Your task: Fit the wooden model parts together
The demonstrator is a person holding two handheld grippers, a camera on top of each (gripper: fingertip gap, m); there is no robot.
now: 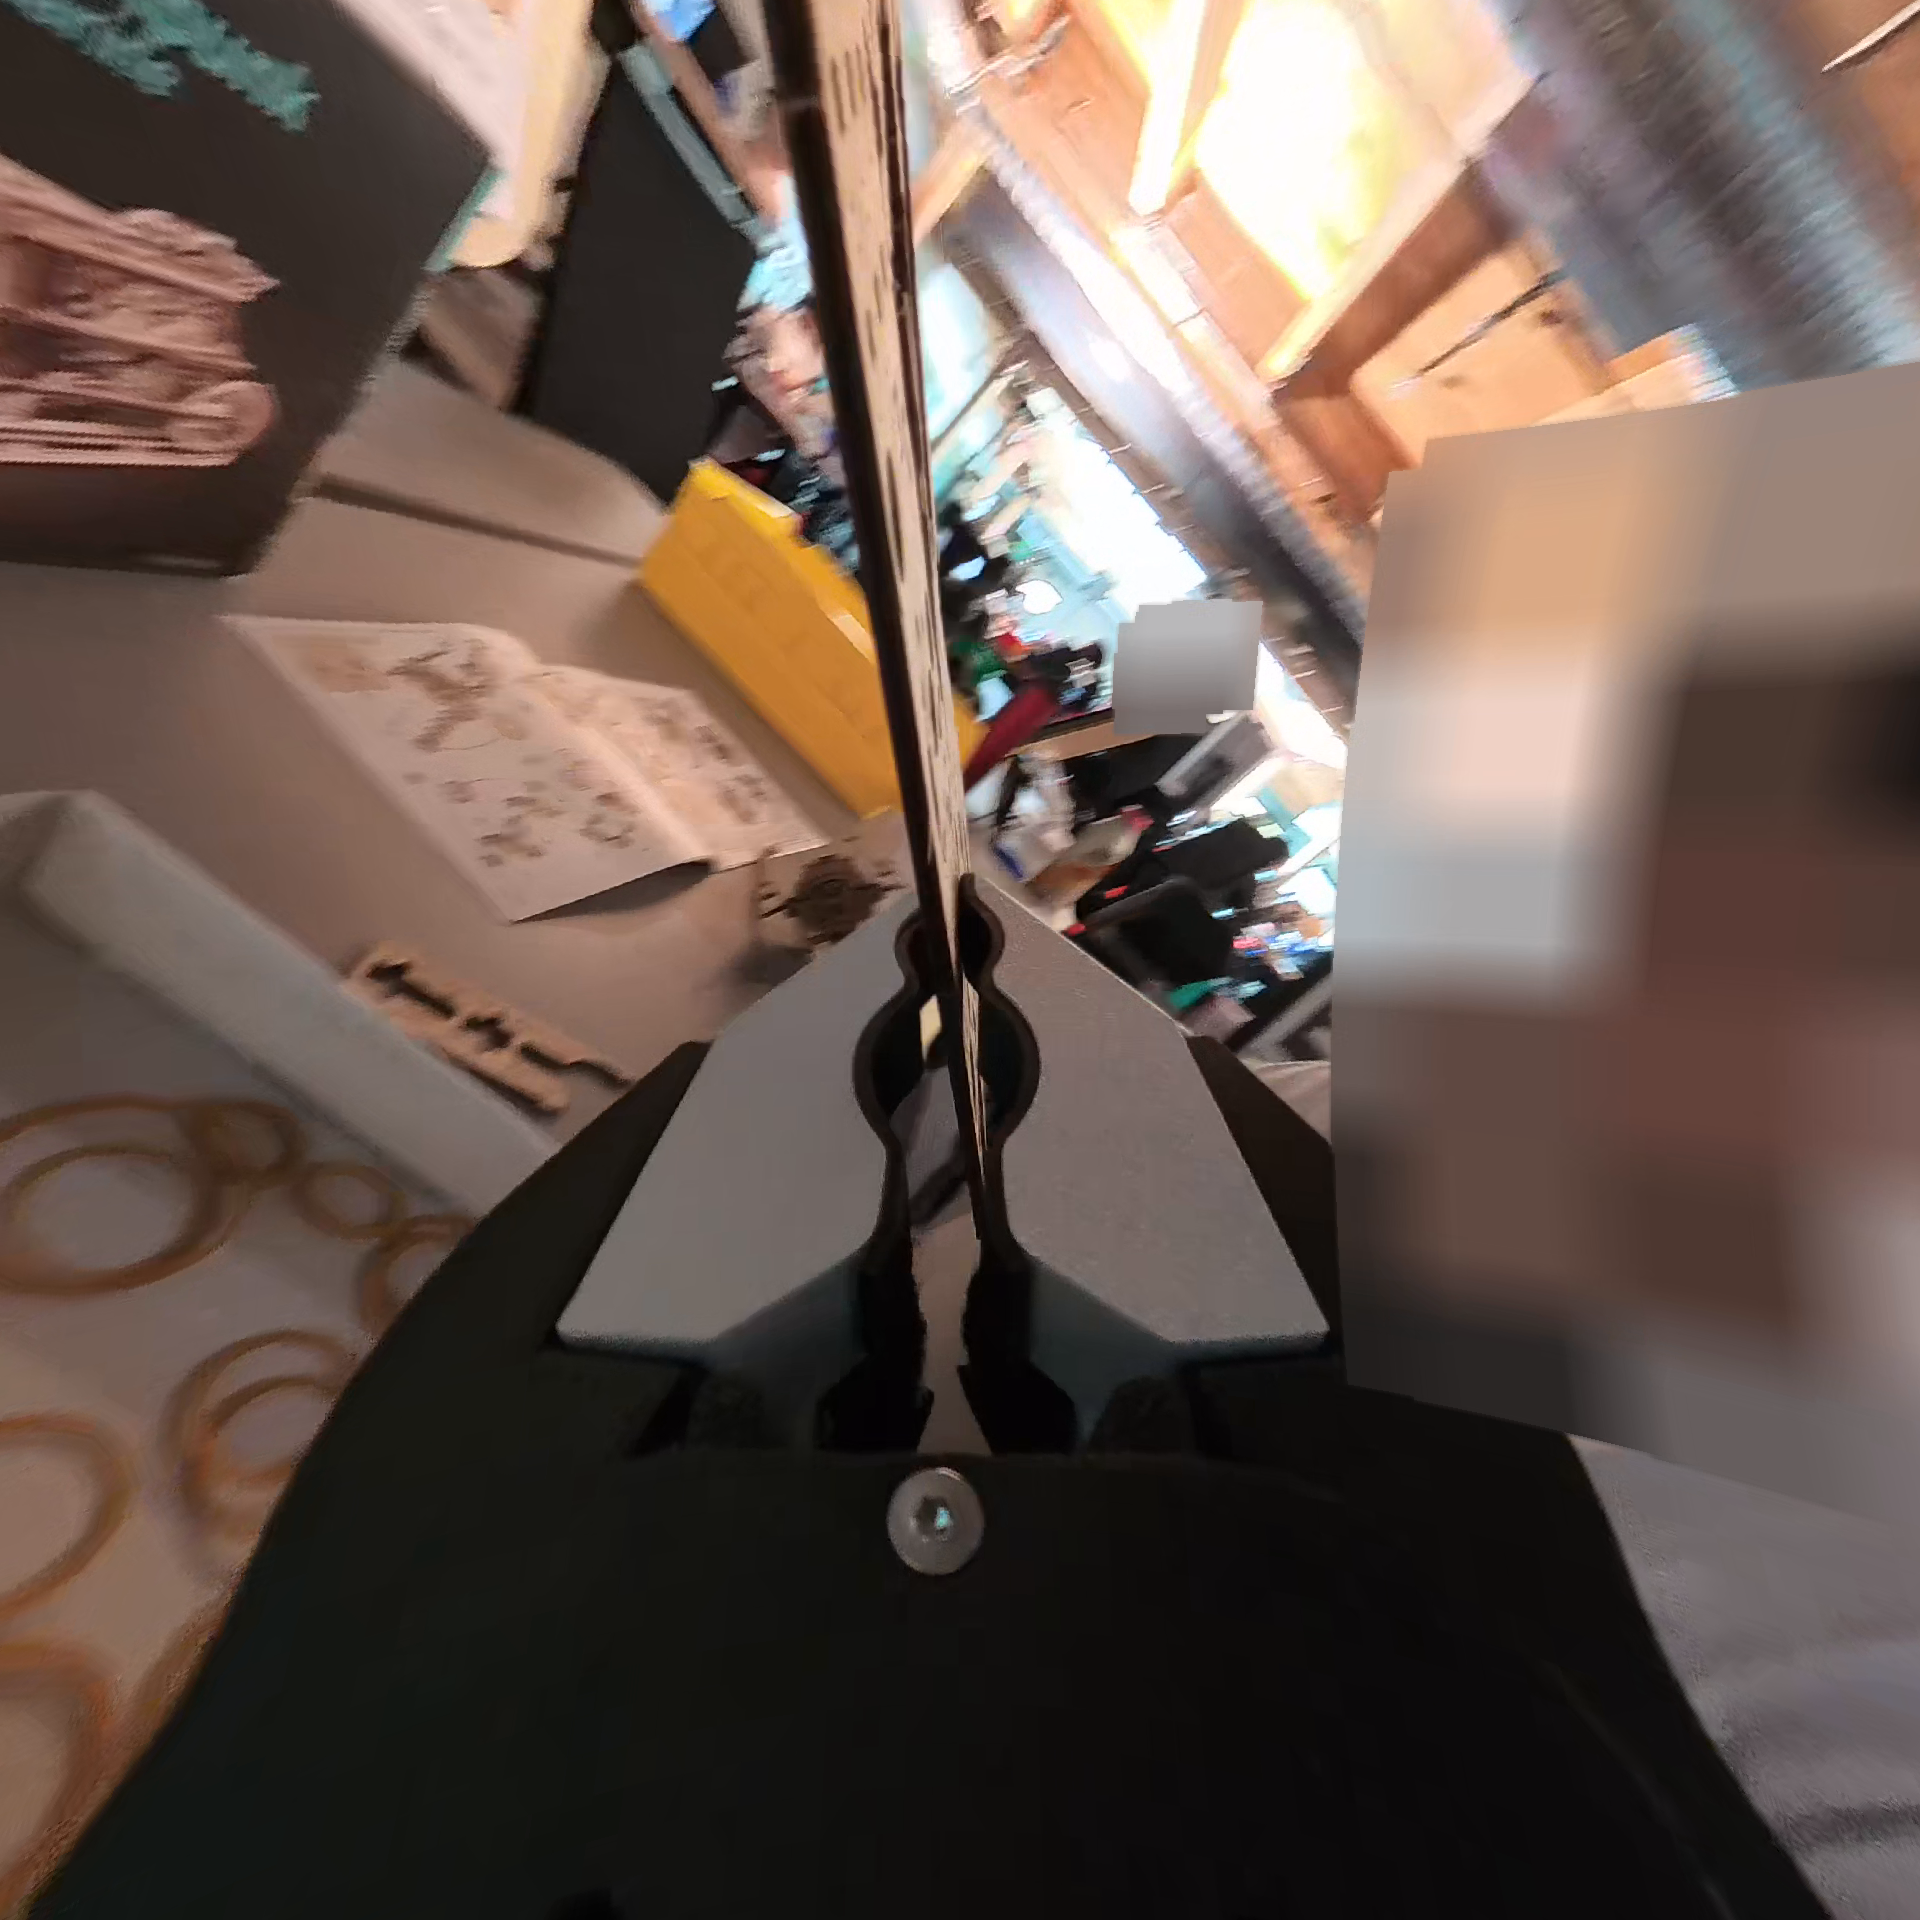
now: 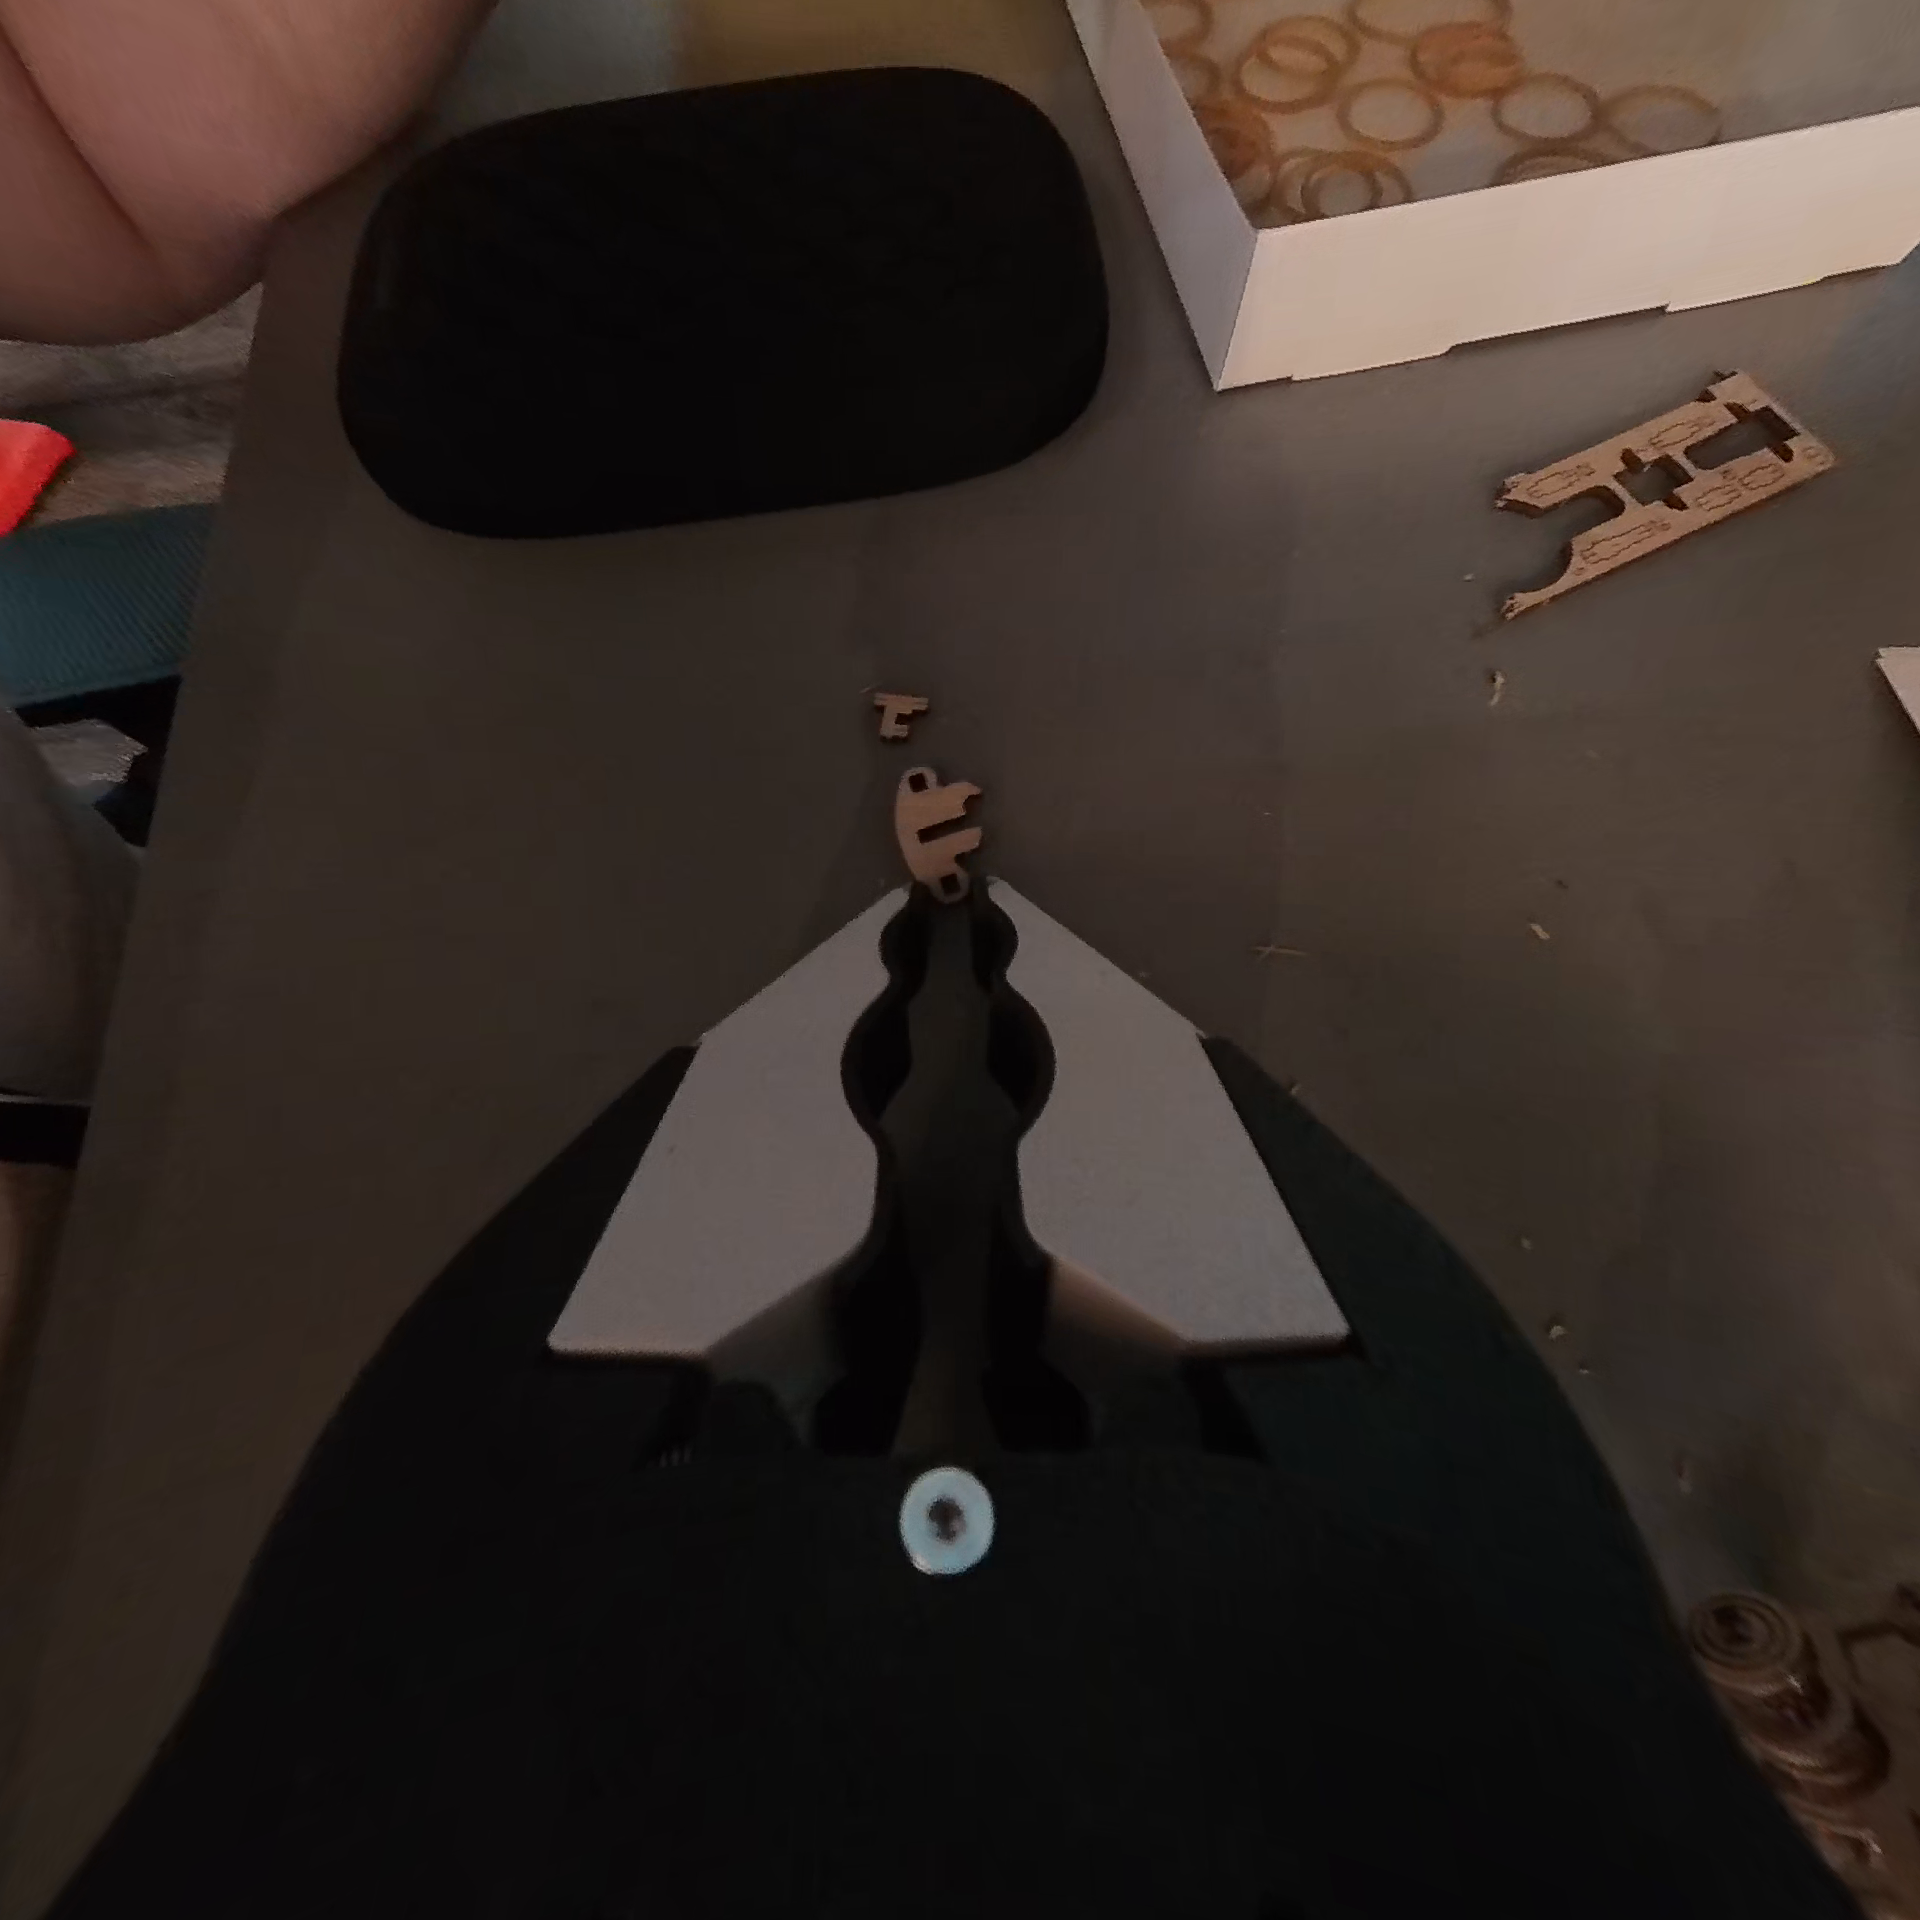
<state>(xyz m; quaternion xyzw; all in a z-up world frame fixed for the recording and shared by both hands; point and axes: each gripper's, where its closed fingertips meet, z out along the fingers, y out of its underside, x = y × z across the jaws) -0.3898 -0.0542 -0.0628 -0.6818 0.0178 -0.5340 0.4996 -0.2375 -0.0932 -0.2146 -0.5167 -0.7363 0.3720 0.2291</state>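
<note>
My left gripper (image 1: pixel 951 904) is shut on a thin wooden sheet (image 1: pixel 873 364) with cut-out parts. I see the sheet edge-on; it rises from the jaws to the top of the left wrist view. My right gripper (image 2: pixel 945 888) is shut on the lower end of a small slotted wooden part (image 2: pixel 935 826), held just above the dark table (image 2: pixel 520 831). A tiny wooden piece (image 2: pixel 897 714) lies on the table just beyond it. The left wrist view is blurred.
A black oval case (image 2: pixel 717 301) lies ahead of the right gripper. A white box (image 2: pixel 1558 239) of rubber bands and a leftover wooden frame piece (image 2: pixel 1662 483) are at the right, with a wooden gear assembly (image 2: pixel 1787 1725) nearer. An instruction booklet (image 1: pixel 540 748) and a yellow bin (image 1: pixel 769 623) show at the left. Across from one pair of fingers to the other is roughly 20 cm. Measured from the fingertips, the tiny wooden piece (image 2: pixel 897 714) is 4 cm or so from the right gripper and 20 cm from the left.
</note>
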